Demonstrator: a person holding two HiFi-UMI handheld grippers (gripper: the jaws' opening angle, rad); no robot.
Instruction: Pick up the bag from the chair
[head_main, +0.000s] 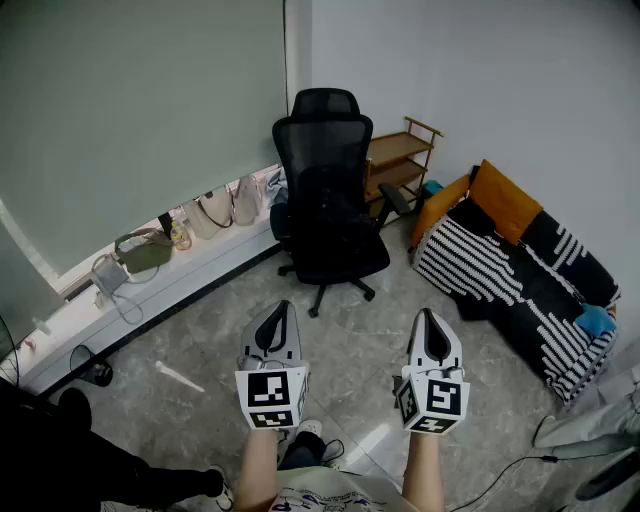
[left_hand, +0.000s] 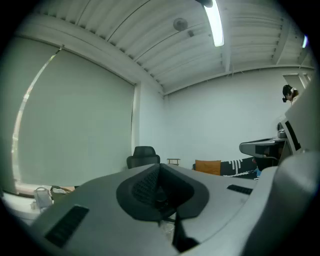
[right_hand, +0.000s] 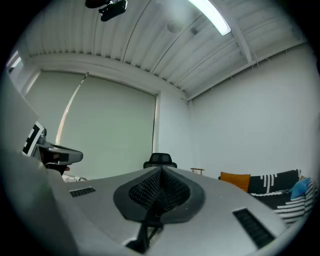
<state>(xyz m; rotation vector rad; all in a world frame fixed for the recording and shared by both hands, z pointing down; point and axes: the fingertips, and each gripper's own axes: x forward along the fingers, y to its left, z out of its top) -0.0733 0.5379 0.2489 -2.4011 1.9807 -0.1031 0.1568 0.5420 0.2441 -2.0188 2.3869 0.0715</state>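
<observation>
A black office chair (head_main: 327, 205) stands in the corner ahead, facing me; it also shows small in the left gripper view (left_hand: 144, 155) and the right gripper view (right_hand: 160, 160). Its seat and back are one dark mass, so I cannot make out a bag on it. My left gripper (head_main: 283, 309) and right gripper (head_main: 427, 317) are held side by side, level, well short of the chair. Both are shut with nothing between the jaws, as the left gripper (left_hand: 159, 169) and right gripper (right_hand: 161, 172) show in their own views.
Several bags line the window ledge (head_main: 150, 290) at left, among them an olive one (head_main: 146, 251). A wooden shelf (head_main: 400, 160) and a striped sofa (head_main: 520, 290) with orange cushions (head_main: 500, 198) stand at right. A white object (head_main: 178, 377) lies on the floor.
</observation>
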